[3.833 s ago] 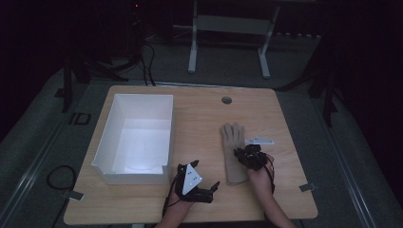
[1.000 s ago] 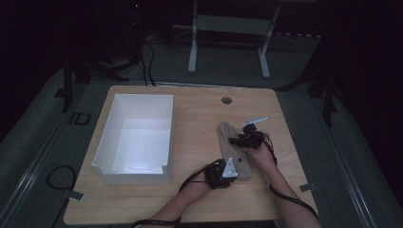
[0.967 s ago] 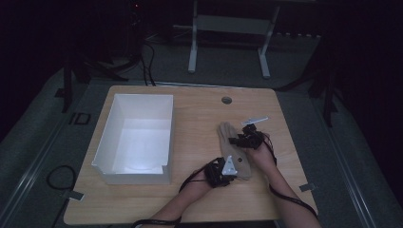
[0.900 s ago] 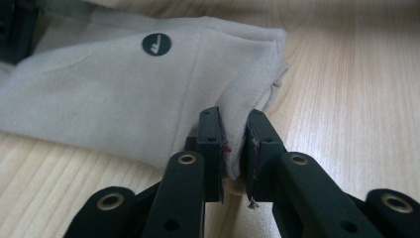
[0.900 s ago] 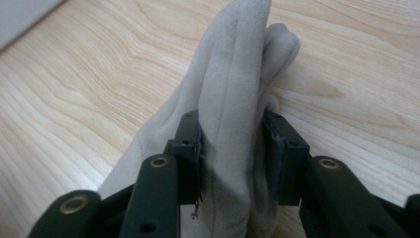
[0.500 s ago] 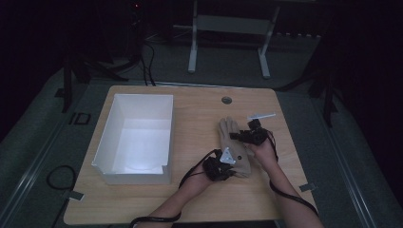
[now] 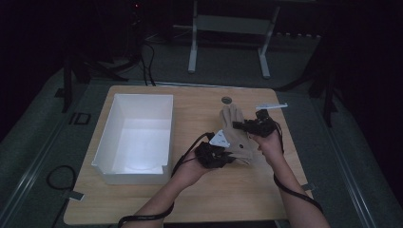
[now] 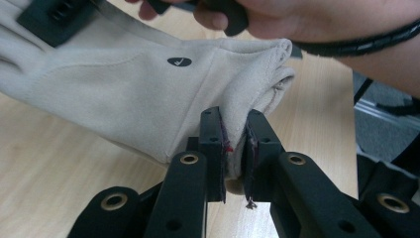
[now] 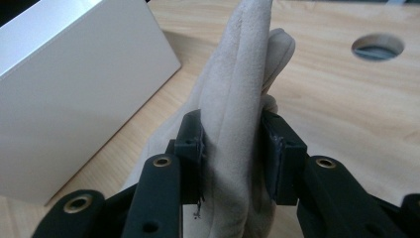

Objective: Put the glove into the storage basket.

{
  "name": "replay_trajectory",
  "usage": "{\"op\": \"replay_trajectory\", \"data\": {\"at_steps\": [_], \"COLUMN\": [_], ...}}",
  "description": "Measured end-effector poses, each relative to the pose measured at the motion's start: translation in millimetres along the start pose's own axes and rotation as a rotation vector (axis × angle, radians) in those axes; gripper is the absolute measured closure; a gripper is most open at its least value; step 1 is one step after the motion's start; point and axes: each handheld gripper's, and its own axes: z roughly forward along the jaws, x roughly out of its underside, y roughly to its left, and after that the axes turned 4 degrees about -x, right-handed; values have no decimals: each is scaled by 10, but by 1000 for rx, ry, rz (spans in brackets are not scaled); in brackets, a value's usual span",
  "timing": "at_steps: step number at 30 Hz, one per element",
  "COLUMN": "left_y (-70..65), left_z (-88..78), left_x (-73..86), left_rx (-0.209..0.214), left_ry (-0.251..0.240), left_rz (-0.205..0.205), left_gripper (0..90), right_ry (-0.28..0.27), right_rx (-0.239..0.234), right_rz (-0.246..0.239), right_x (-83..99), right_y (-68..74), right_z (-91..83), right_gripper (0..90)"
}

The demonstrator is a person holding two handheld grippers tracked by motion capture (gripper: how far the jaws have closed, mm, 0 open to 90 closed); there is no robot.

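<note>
A dark room surrounds a wooden table (image 7: 142, 199) with a round cable hole (image 7: 226, 100) near its far edge. A white bin (image 7: 138, 137) sits on the table's left half. Just right of the bin, a beige glove (image 7: 237, 137) hangs between both tools, clear of the wood.

The left hand-held gripper (image 8: 234, 144) is pinched tight on the glove's cuff end, a thin fold of fabric squeezed between its pads. The right hand-held gripper (image 9: 233, 148) clamps the finger end, its jaws standing wider around several bunched layers.

The glove's long axis runs from the cuff, on the near side, to the fingers pointing toward the table's far edge, roughly parallel to the bin's long wall. The bin lies to the glove's left, so the left hand (image 7: 190, 166) is the nearer one to it. Judging by this, a sideways carry to the left should bring the glove over the bin lengthwise, with little turning needed.
</note>
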Motion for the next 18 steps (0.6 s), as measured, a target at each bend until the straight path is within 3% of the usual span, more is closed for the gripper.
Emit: {"op": "replay_trajectory", "data": {"at_steps": [9,18], "left_y": [9,56], "left_z": [-343,-640], "left_x": [-202,-251], "left_rx": [-32,-63], "left_ry": [27,54], "left_rz": [50,69], "left_gripper": [814,813], "right_ry": [-25,-45], "right_rx": [-32,-76], "right_rz": [-38,-56], "right_x": [-278,-521], "right_y": [226,444], "right_z": [-67,8], "right_gripper": [647,647]}}
